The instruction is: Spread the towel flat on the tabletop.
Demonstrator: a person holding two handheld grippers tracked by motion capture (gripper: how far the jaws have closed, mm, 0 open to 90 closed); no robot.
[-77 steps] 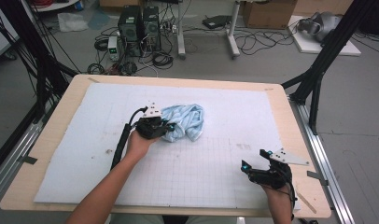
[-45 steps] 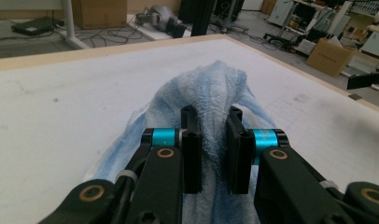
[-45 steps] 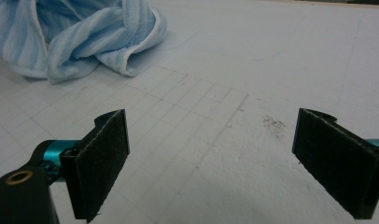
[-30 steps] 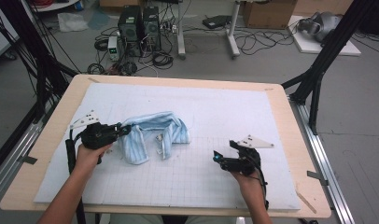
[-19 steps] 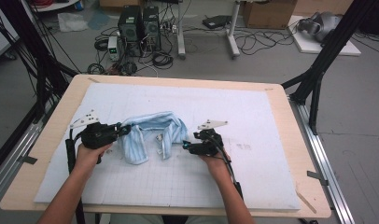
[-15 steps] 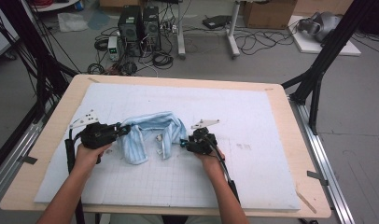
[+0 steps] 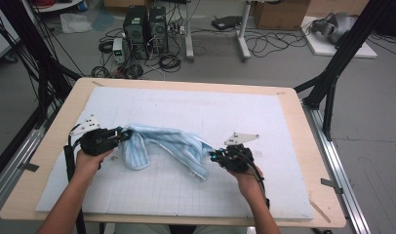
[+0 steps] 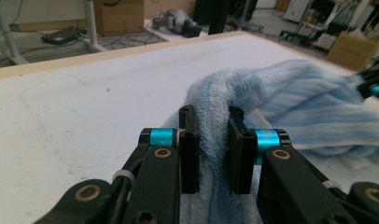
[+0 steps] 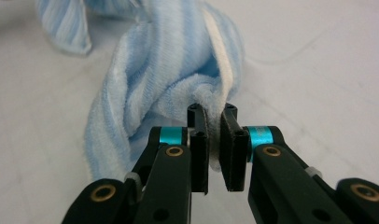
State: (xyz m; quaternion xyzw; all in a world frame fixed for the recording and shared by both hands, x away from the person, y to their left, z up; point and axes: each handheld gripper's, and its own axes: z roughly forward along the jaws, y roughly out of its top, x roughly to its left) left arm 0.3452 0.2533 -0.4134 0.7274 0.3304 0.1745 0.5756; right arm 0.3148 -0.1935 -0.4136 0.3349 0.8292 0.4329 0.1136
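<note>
Clenched on a bunched fold of the light blue striped towel (image 9: pixel 178 79), the right gripper (image 9: pixel 212 114) fills the bottom of its own view; its jaws have just been closing, and the cloth edge sits pinched between the pads. From there the towel runs up and to the left of that frame in a twisted rope across the white mat.

In the high view the right gripper (image 7: pixel 216 157) sits low and right of centre, the person's hand (image 7: pixel 237 163) behind it, gripping the towel's (image 7: pixel 174 146) right end. The cloth stretches leftward in a sagging band, with a folded flap hanging toward the bottom of the frame near its left end.

At centre left, the left gripper (image 7: pixel 119 134) grasps the towel's other end. In the left gripper view its jaws (image 8: pixel 210 121) squeeze a thick ridge of terry cloth (image 8: pixel 290 100), which spreads to the right of that frame.

Both lie on the white gridded mat (image 7: pixel 196 109) that covers the wooden table (image 7: pixel 303 126). Beyond the table's far edge, at the top of the high view, stand black computer towers (image 7: pixel 146 24) amid loose cables on the grey floor, and a cardboard box (image 7: pixel 281 12) sits upper right.
</note>
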